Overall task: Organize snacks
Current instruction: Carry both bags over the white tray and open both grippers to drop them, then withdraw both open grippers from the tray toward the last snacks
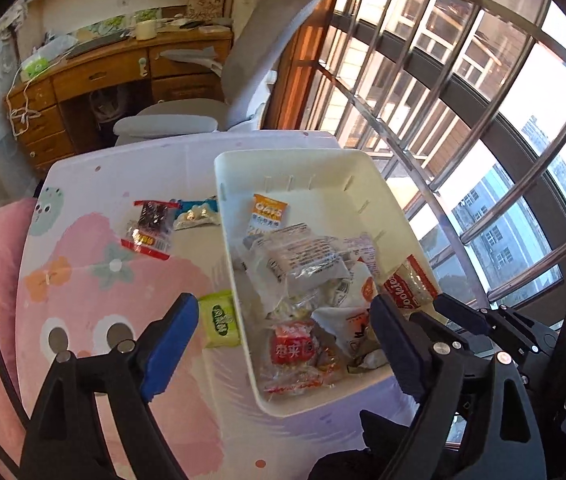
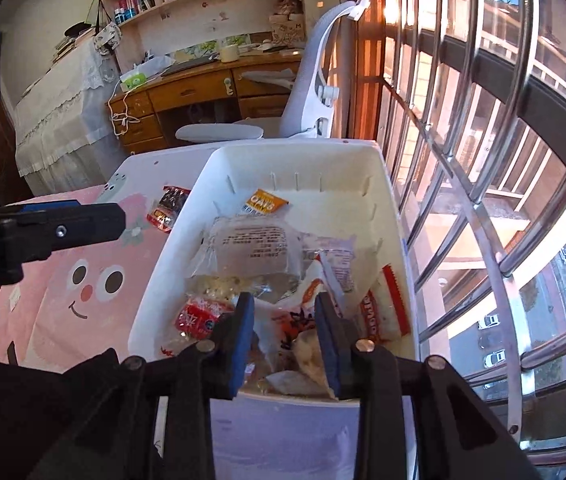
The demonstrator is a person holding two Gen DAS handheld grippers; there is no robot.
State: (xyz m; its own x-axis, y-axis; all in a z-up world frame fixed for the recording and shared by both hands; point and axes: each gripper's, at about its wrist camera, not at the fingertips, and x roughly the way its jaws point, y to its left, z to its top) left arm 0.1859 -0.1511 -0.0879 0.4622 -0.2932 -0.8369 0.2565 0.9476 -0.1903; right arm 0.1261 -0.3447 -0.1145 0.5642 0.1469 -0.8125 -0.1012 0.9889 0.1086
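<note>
The snacks are the task's things, and most already lie heaped in the white rectangular plastic bin (image 1: 367,184), which sits along the window-side edge of the table under a pink cartoon-print cloth (image 1: 83,280). An orange oat packet (image 1: 269,212) rests near the bin's far wall, apart from the pile. Three packets remain loose on the cloth: a green wrapped sweet (image 1: 221,320) just beside the bin's left wall, and farther back a red-and-clear packet (image 1: 151,228) touching a blue-and-white one (image 1: 197,214).

The left gripper (image 1: 283,340) hangs with its jaws wide and nothing between the pads, straddling the bin's left wall near the green sweet, likely the next pick. The right gripper (image 2: 285,332) hovers over the bin's near end, jaws narrow, a white-and-orange wrapper (image 2: 283,322) between them; the pads do not seem to press it, suggesting a release into the pile.
</note>
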